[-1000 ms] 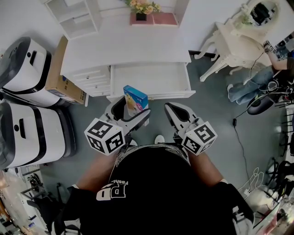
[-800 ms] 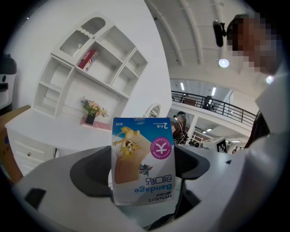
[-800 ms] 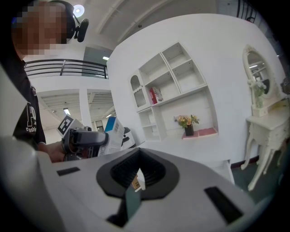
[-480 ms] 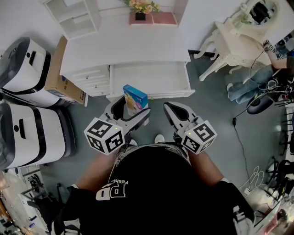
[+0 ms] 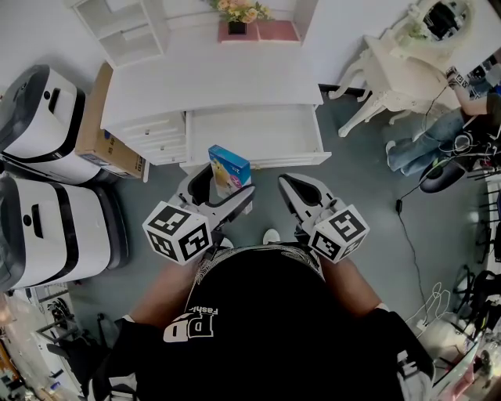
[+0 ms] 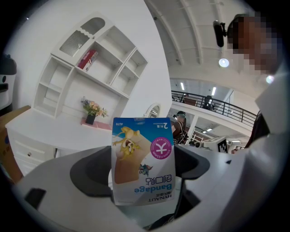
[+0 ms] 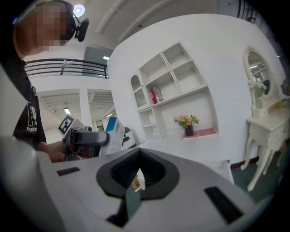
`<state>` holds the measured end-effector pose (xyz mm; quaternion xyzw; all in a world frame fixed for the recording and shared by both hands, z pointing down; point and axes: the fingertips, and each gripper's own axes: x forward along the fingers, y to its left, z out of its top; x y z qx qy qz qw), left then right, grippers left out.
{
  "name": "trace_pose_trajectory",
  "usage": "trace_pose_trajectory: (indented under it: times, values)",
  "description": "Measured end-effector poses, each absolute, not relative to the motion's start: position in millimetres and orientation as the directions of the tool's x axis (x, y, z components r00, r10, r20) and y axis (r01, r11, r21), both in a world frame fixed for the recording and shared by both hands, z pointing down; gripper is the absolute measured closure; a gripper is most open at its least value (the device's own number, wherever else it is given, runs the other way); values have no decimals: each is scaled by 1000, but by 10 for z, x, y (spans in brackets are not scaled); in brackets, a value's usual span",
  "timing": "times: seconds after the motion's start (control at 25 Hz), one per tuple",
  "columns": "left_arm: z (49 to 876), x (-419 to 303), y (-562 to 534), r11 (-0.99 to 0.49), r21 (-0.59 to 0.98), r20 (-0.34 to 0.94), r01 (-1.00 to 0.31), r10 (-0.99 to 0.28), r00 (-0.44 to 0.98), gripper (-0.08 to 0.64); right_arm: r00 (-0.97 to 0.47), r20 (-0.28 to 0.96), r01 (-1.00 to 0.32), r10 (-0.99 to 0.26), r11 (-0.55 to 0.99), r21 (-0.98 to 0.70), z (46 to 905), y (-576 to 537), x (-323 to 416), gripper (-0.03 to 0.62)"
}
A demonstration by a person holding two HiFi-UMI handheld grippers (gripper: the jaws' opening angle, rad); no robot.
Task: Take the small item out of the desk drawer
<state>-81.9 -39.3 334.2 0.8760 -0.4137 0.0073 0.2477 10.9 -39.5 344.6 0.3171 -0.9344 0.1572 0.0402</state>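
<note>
A small blue bandage box [image 5: 228, 171] is clamped upright in my left gripper [image 5: 225, 186], held over the grey floor just in front of the open white desk drawer [image 5: 254, 137]. In the left gripper view the box [image 6: 142, 161] fills the space between the jaws of that gripper [image 6: 141, 181], with its print upside down. My right gripper [image 5: 291, 188] hovers beside it to the right with its jaws together and nothing held. From the right gripper view [image 7: 135, 181] the box [image 7: 114, 131] shows at the left. The drawer's inside looks bare white.
The white desk [image 5: 211, 78] carries a flower pot [image 5: 237, 16] and a shelf unit [image 5: 129, 27]. A cardboard box [image 5: 106, 129] and two white machines [image 5: 47, 117] stand at the left. A white dressing table [image 5: 407, 70], cables [image 5: 438, 176] and a seated person [image 5: 473, 86] are at the right.
</note>
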Motion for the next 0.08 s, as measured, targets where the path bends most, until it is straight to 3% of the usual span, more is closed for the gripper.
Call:
trace_pose_trajectory:
  times: [0.08]
  values:
    - [3344,-818,-397,-534,428,218,-729,-722,657,141,-796,175,-605,-580,749,-269,3449,-398,110,584]
